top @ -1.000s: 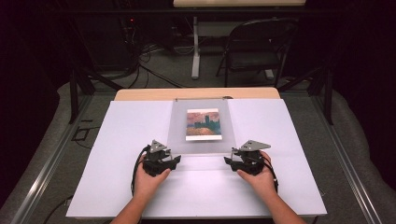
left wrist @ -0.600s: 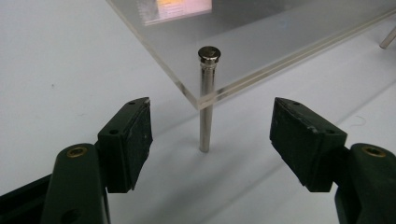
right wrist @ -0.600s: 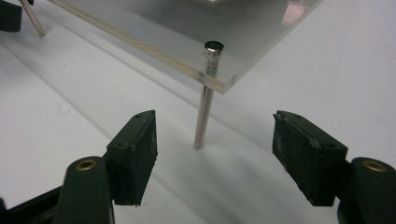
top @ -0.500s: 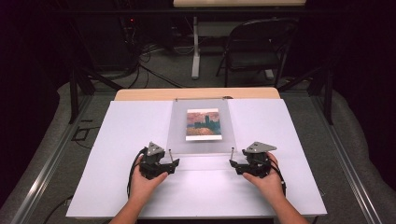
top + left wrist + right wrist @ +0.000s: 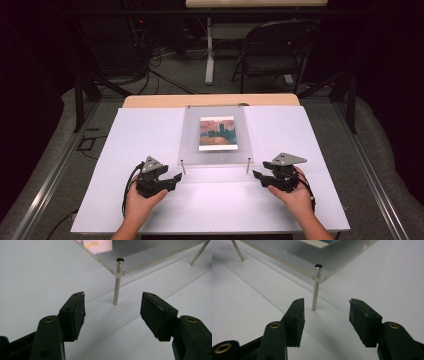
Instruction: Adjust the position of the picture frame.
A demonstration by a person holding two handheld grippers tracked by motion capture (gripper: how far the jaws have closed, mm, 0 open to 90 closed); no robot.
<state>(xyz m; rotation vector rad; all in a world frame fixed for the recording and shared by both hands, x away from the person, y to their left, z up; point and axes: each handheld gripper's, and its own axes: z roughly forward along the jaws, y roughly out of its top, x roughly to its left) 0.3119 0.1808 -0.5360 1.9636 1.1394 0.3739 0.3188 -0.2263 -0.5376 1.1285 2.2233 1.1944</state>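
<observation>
Dark folding chair and cables beyond the white table

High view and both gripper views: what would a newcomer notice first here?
A clear acrylic frame holding a colourful picture stands on thin metal legs at the middle of the white table. The left gripper and right gripper, both open and empty, each face a near corner leg from the outside.
</observation>
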